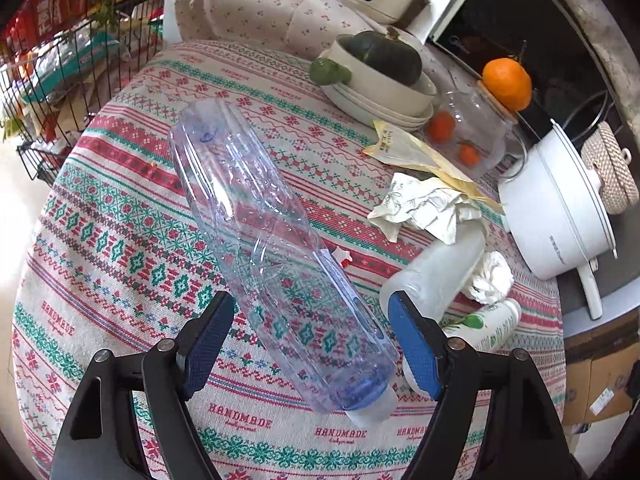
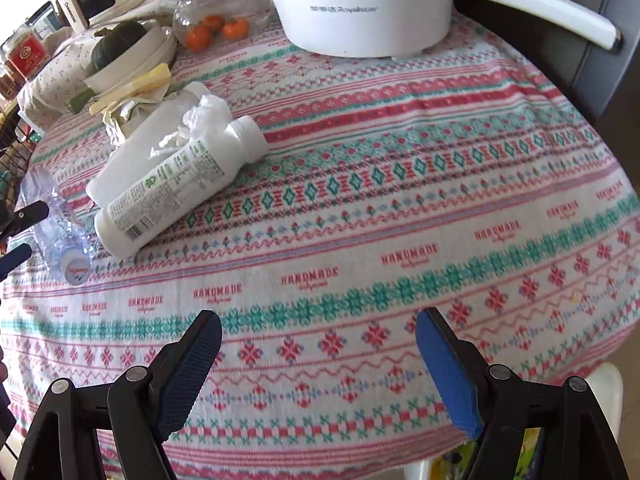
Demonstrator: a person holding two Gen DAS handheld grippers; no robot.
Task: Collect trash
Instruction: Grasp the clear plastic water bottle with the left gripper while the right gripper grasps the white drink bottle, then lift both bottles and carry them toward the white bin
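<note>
My left tool point(image 1: 310, 338) is wide around the clear bottle point(image 1: 264, 240), not squeezing it. My right tool point(image 2: 318, 334) is wide, holding nothing, above the worktop point(image 2: 400, 200).

Both tools look alike — the left gripper point(image 1: 310, 320) and right gripper point(image 2: 318, 340) have black angular plastic arms at the frame's lower corners, round silver screws at the joints, and blue textured pads point(image 2: 448, 376) lining the fingers.
</note>
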